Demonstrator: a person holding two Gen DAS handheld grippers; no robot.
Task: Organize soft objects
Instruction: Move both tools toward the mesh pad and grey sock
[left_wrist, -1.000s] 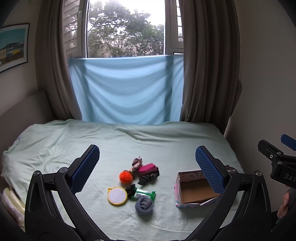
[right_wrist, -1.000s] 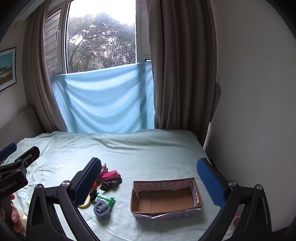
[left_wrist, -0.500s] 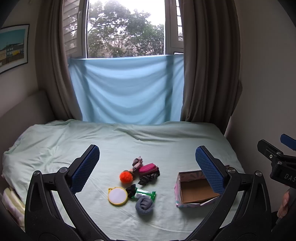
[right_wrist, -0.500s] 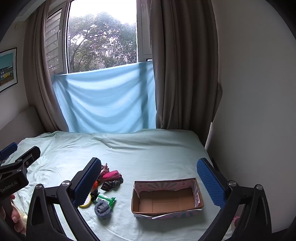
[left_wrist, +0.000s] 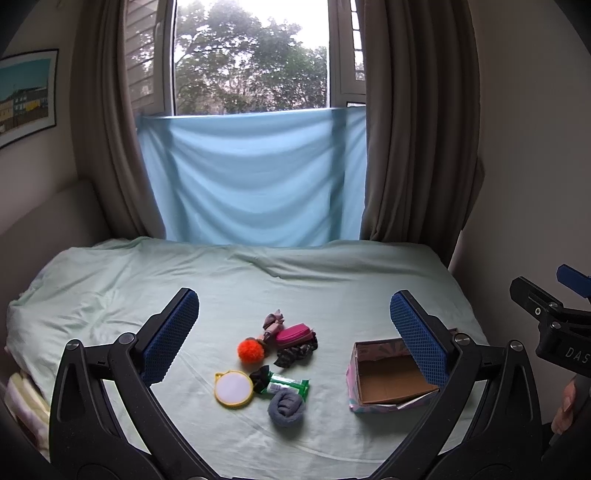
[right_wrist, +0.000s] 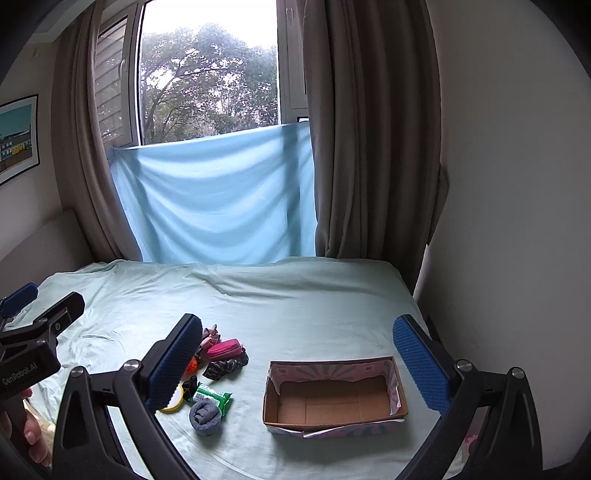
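A small pile lies on the pale green bed sheet (left_wrist: 258, 280): a rolled grey sock (left_wrist: 286, 407), an orange pom-pom (left_wrist: 250, 350), a pink pouch (left_wrist: 293, 334), a dark patterned cloth (left_wrist: 295, 354), a brown bow (left_wrist: 272, 322), a green wipes packet (left_wrist: 288, 386) and a round yellow mirror (left_wrist: 234, 388). An empty cardboard box (left_wrist: 388, 380) stands to their right; it also shows in the right wrist view (right_wrist: 332, 398). My left gripper (left_wrist: 293, 332) is open above the pile. My right gripper (right_wrist: 297, 365) is open above the box. Both are empty.
A blue cloth (left_wrist: 255, 184) hangs over the window between brown curtains (left_wrist: 413, 129). A wall (right_wrist: 517, 184) borders the bed on the right. The sock shows in the right wrist view too (right_wrist: 205, 415).
Both grippers have drifted very slightly; the scene is otherwise unchanged and both stay open.
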